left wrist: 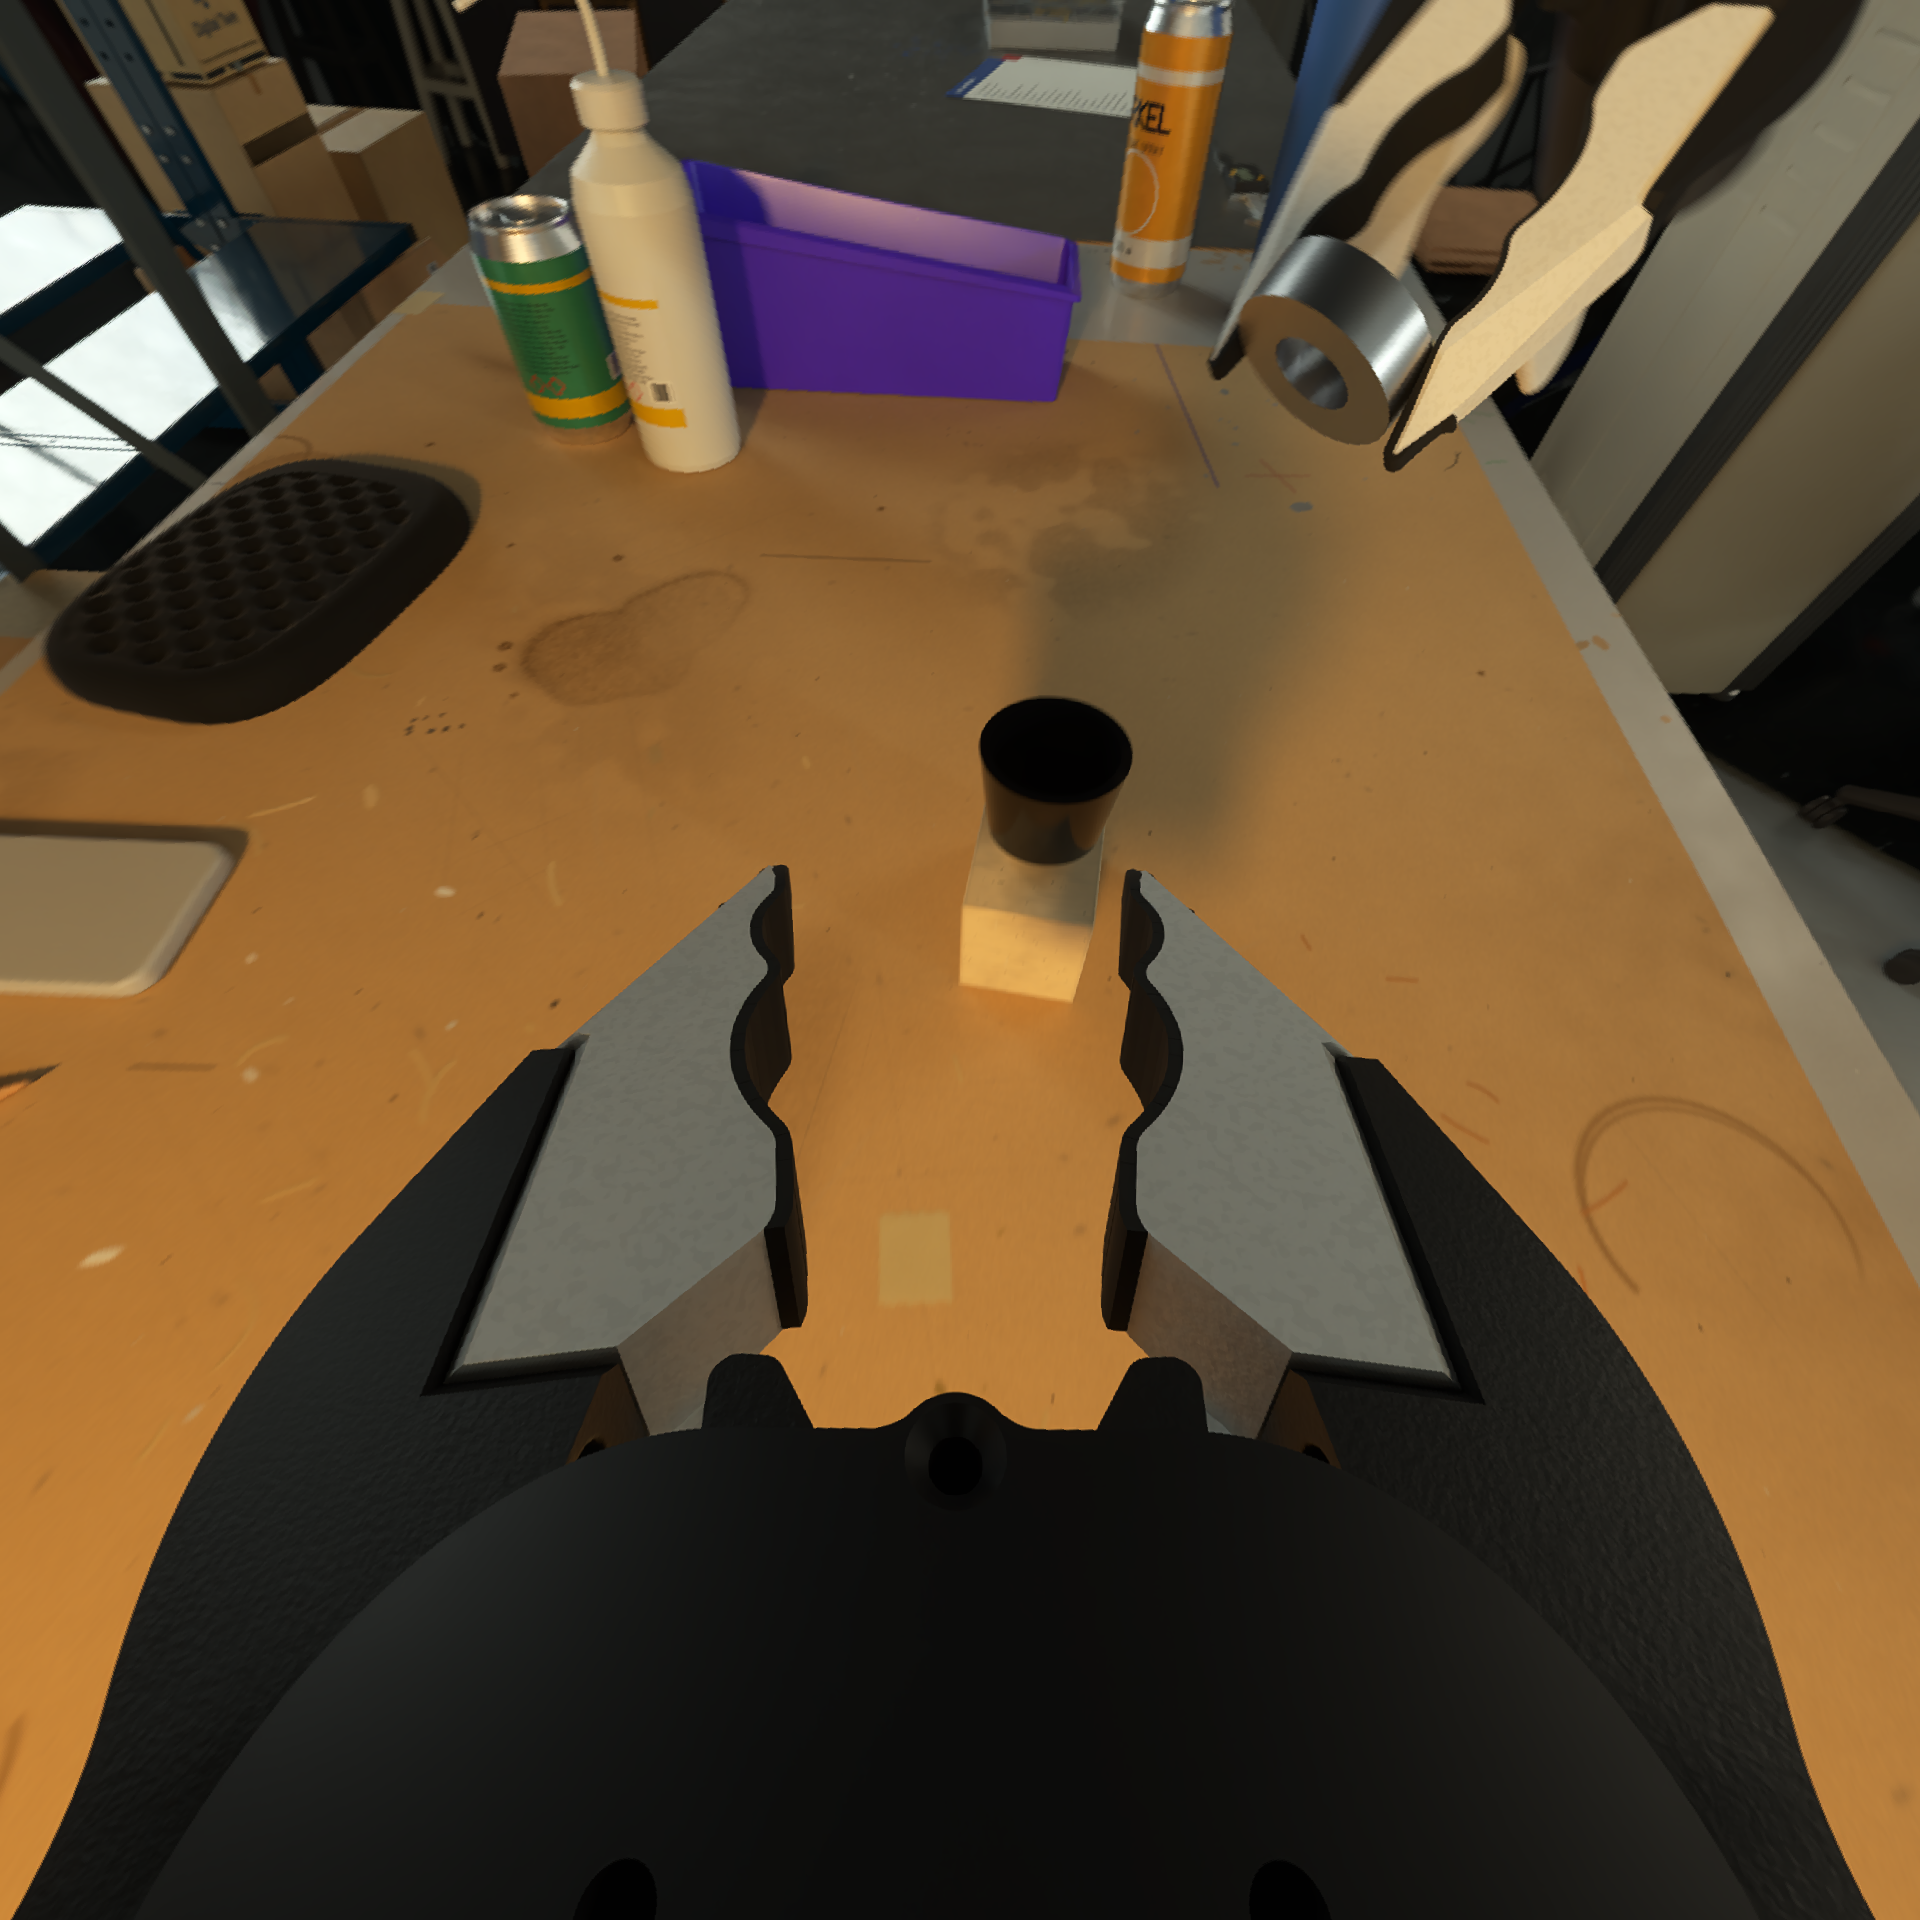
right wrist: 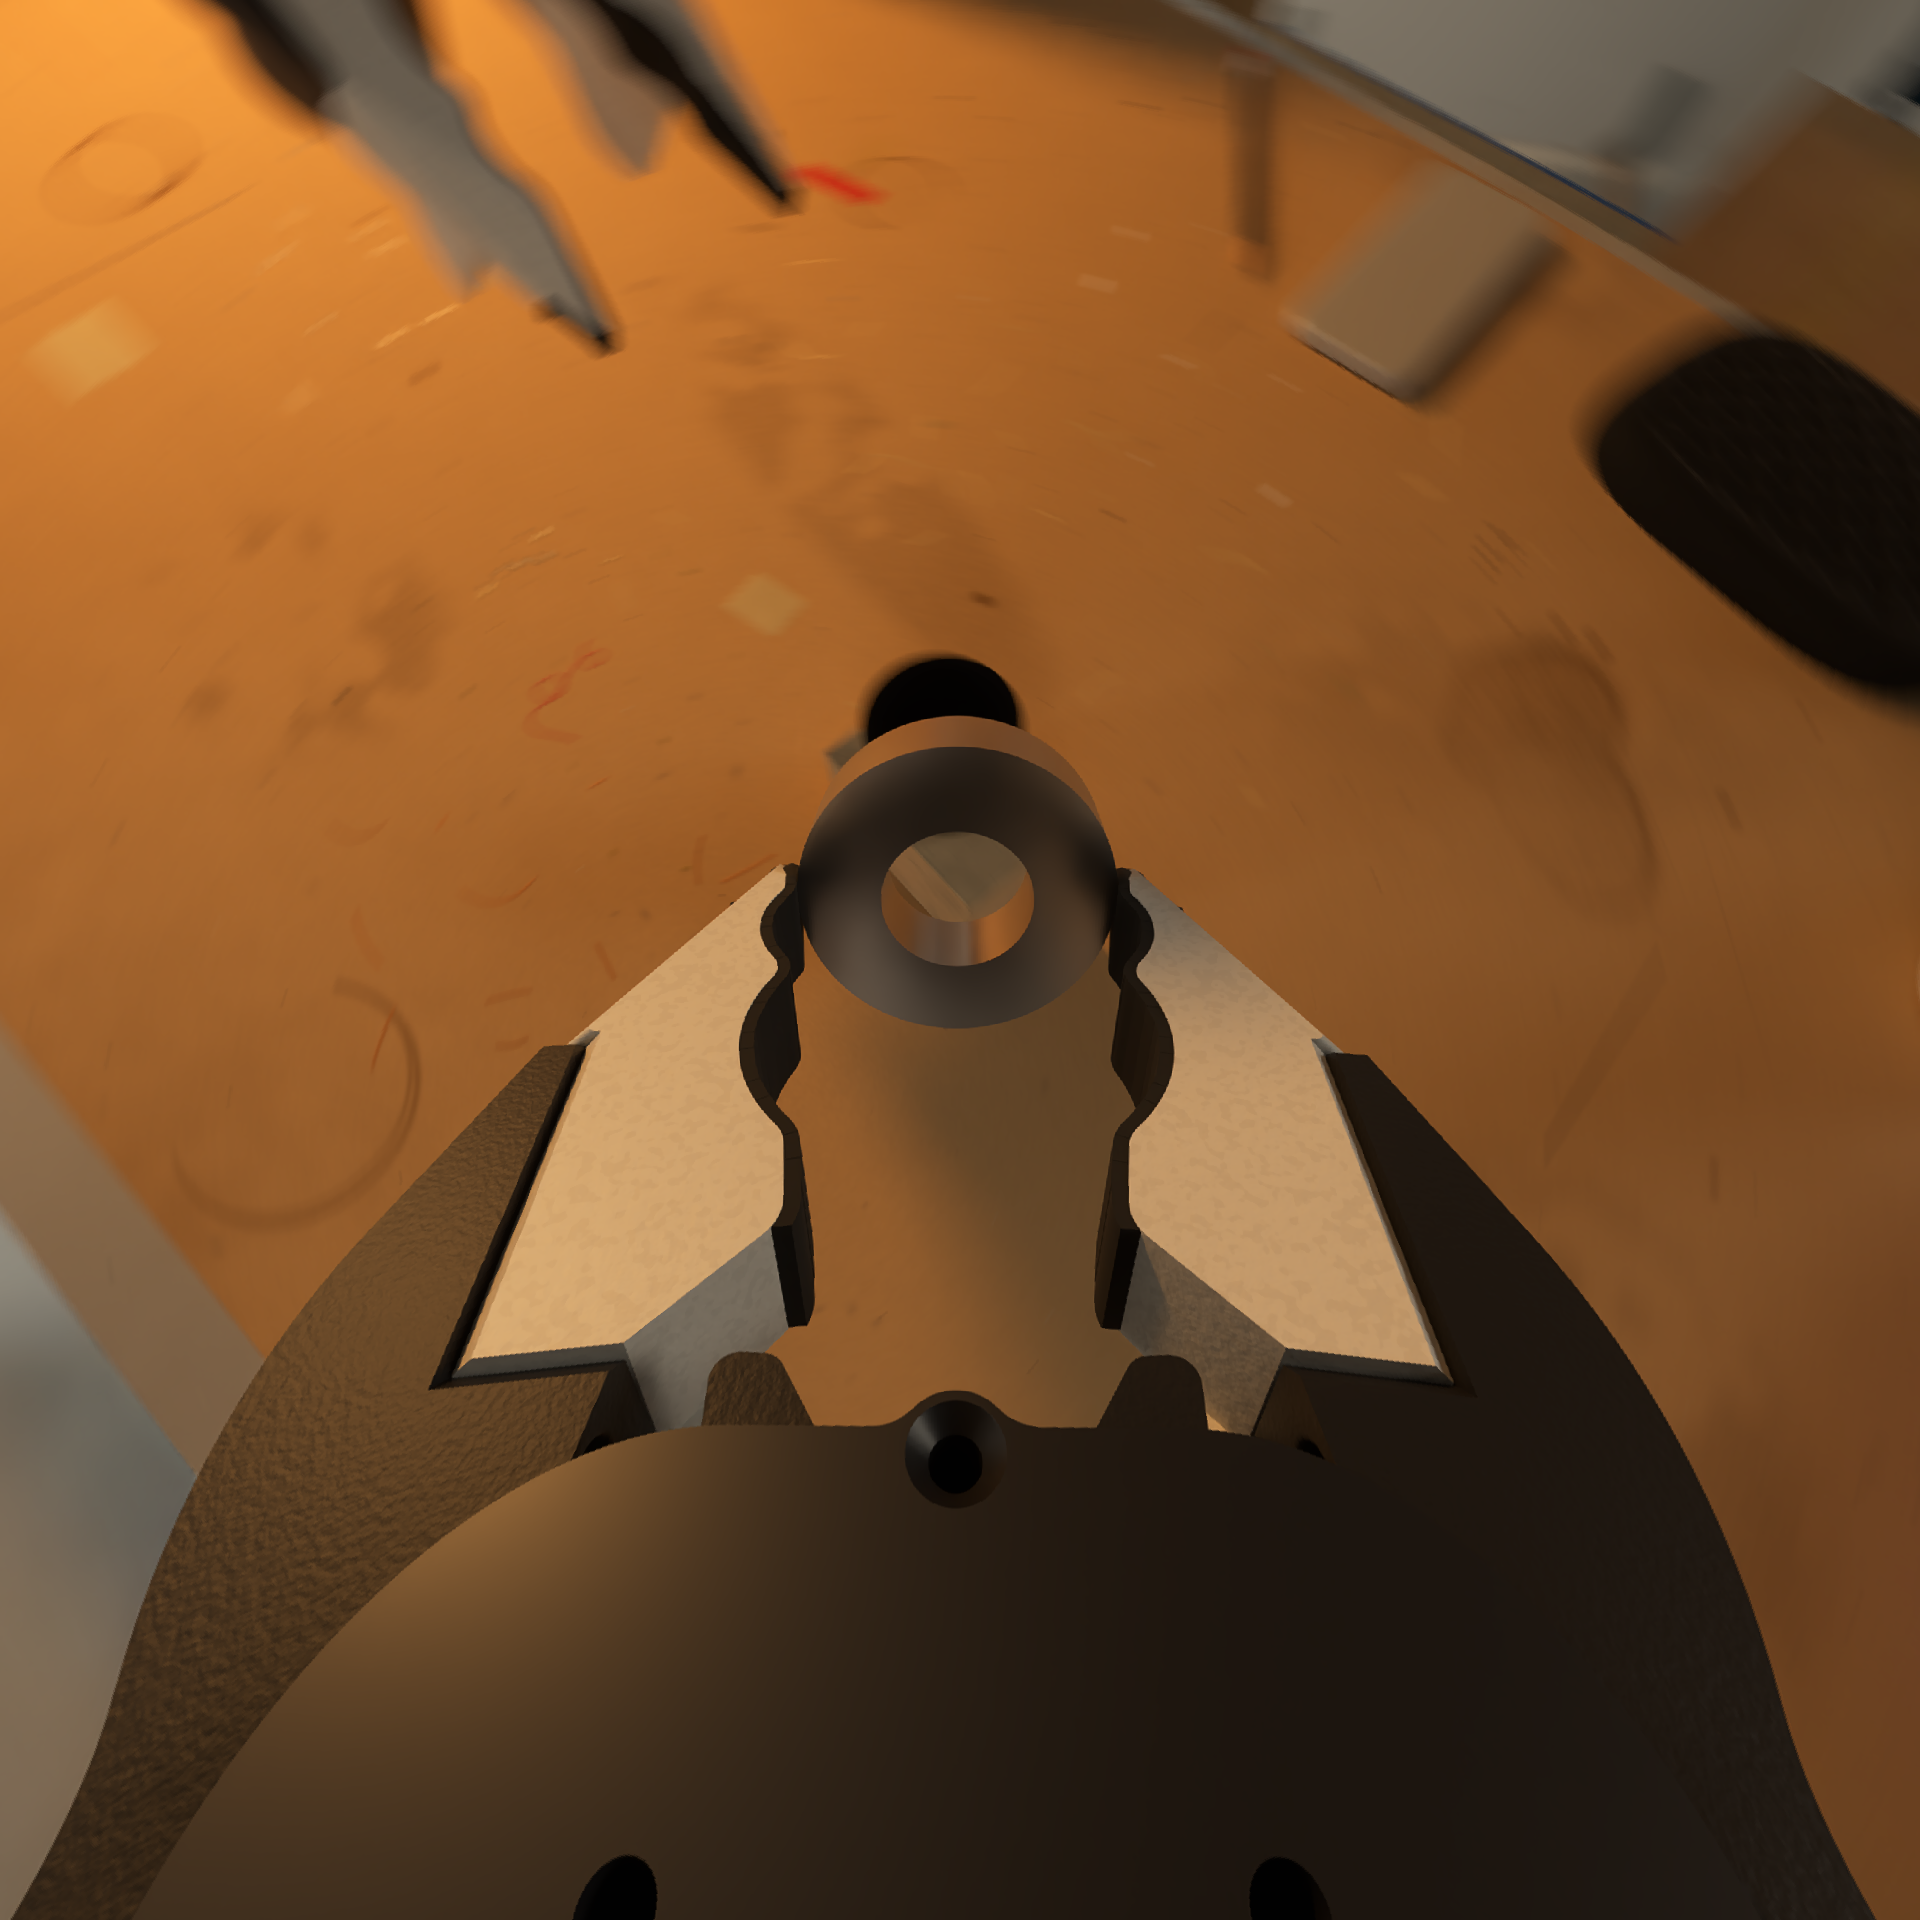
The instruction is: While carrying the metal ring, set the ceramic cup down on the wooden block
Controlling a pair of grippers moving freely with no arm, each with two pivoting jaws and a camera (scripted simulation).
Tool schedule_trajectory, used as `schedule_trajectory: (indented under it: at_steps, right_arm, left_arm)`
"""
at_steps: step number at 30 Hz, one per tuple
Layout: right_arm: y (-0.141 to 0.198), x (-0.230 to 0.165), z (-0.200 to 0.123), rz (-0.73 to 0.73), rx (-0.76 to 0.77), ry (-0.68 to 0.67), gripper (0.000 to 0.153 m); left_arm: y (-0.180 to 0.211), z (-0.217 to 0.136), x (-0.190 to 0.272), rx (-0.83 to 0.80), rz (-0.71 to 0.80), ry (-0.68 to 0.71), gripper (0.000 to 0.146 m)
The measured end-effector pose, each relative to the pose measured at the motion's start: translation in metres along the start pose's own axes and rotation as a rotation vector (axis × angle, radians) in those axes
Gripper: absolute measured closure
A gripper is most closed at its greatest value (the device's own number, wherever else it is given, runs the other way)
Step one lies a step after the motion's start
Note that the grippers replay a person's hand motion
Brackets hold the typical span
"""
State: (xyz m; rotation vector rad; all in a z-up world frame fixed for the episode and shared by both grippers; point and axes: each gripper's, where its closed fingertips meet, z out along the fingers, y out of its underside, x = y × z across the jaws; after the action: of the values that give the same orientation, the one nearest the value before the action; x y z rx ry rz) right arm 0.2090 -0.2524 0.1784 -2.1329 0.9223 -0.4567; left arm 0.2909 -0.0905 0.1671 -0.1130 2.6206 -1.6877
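A black ceramic cup (left wrist: 1055, 777) stands upright on a pale wooden block (left wrist: 1027, 935) on the table. My left gripper (left wrist: 956, 873) is open and empty, just behind the block and a little above the table. My right gripper (right wrist: 956, 878) is shut on a metal ring (right wrist: 951, 899), held in the air. In the left wrist view the right gripper (left wrist: 1325, 405) holds the ring (left wrist: 1335, 338) at the upper right, beyond the cup. In the right wrist view the cup (right wrist: 940, 694) peeks out past the ring, and the left gripper (right wrist: 686, 265) shows at the top.
On the orange table (left wrist: 727, 810) stand a purple bin (left wrist: 894, 301), a white bottle (left wrist: 655, 281), a green can (left wrist: 545, 312) and an orange can (left wrist: 1169, 145) at the far end. A black perforated pad (left wrist: 255, 587) and a beige tray (left wrist: 104, 904) lie at the left.
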Motion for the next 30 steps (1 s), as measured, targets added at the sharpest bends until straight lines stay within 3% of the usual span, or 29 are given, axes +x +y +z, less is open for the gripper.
schedule_trajectory:
  at_steps: [2,4,10,18,21,24,30]
  right_arm:
    - [-0.019,-0.013,0.018,-0.190,-0.028,-0.188,0.093]
    - [-0.030,-0.017,0.031,-0.274,-0.072,-0.326,0.093]
    - [-0.019,-0.023,0.062,-0.358,-0.286,-0.497,0.093]
    - [-0.005,-0.023,0.093,-0.356,-0.421,-0.476,0.093]
    - [-0.013,-0.019,0.082,-0.343,-0.365,-0.432,0.093]
    - [-0.010,-0.020,0.081,-0.403,-0.320,-0.496,0.093]
    - [-0.011,-0.012,0.081,-0.350,-0.268,-0.569,0.093]
  left_arm:
    - [0.003,-0.015,-0.002,-0.011,0.006,-0.017,0.083]
    - [0.005,-0.025,-0.001,-0.032,0.018,-0.028,0.083]
    - [-0.006,-0.030,-0.001,-0.004,0.035,-0.021,0.083]
    - [-0.007,-0.004,0.003,0.004,0.008,0.064,0.084]
    - [-0.004,0.001,0.005,-0.015,0.008,0.076,0.084]
    - [-0.003,0.004,0.006,-0.027,0.011,0.085,0.084]
    - [0.005,0.009,0.001,-0.046,-0.007,0.089,0.085]
